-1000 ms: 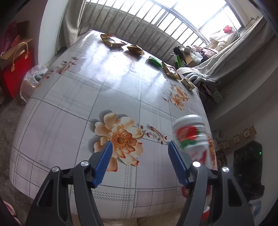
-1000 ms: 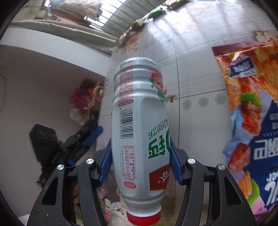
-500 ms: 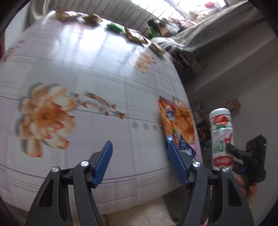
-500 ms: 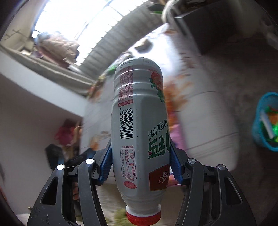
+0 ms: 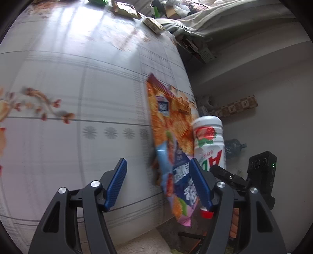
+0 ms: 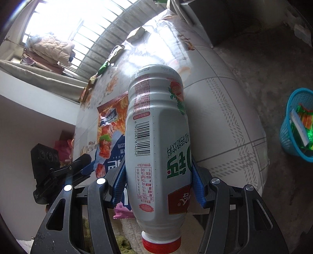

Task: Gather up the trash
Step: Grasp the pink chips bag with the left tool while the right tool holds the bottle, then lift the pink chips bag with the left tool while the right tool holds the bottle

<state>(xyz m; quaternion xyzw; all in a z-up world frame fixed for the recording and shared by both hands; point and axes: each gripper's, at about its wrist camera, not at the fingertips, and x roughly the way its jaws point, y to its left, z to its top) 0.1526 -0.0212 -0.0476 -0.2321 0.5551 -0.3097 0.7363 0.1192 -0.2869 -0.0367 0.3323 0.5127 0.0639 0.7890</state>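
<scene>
My right gripper [image 6: 158, 185] is shut on a white drink bottle [image 6: 156, 140] with a red cap, held cap toward the camera; the bottle also shows in the left wrist view [image 5: 209, 144]. My left gripper [image 5: 158, 183] is open and empty above the table's near right corner. A large orange and blue snack bag [image 5: 172, 136] lies at the table's right edge, just ahead of the left gripper's right finger; it also shows in the right wrist view [image 6: 109, 129]. A blue basket [image 6: 297, 125] holding wrappers stands on the floor at the right.
The table [image 5: 78, 78] has a floral cloth. Several small wrappers [image 5: 125, 9] lie along its far edge by the window. A bed with bedding [image 5: 205, 17] is beyond the table, and a wall [image 5: 264, 78] stands close on the right.
My left gripper has swung right toward the snack bag. My right gripper, still holding the bottle, has turned so the table and the blue basket come into view.
</scene>
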